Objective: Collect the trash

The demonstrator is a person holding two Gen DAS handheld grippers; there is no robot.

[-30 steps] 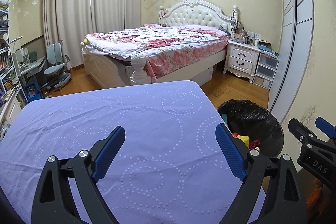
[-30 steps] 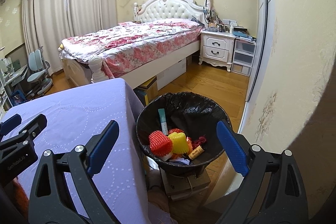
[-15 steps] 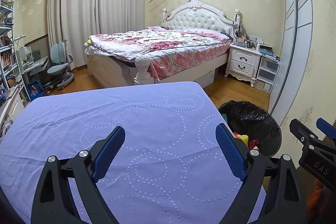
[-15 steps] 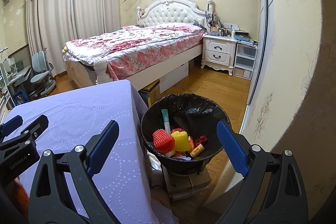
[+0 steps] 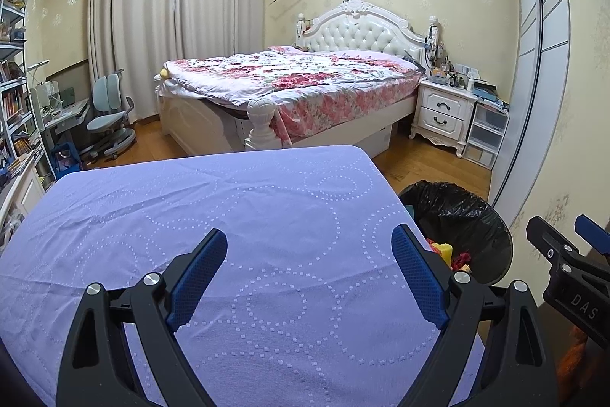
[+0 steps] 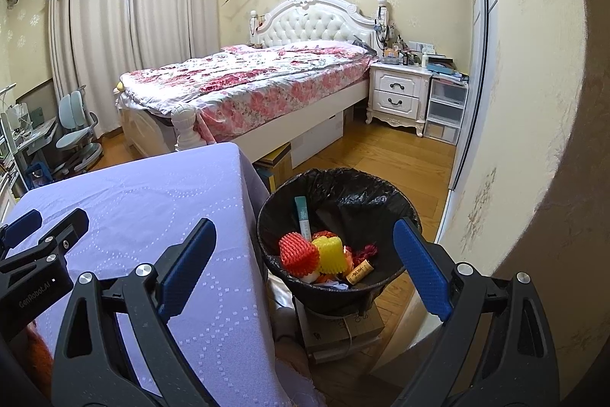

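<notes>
A black-lined trash bin stands on a cardboard box right of the table; it also shows in the left wrist view. It holds a red foam net, a yellow foam net, a teal tube and a small brown bottle. My left gripper is open and empty above the purple tablecloth. My right gripper is open and empty, held above the bin's near rim.
A bed with a floral quilt stands behind the table. A white nightstand and plastic drawers are at the back right. A wall is close on the right. A desk chair and shelves are at the left.
Both grippers have lifted and drawn back a little, so the table and bin sit lower and farther in view. Both stay open and empty.
</notes>
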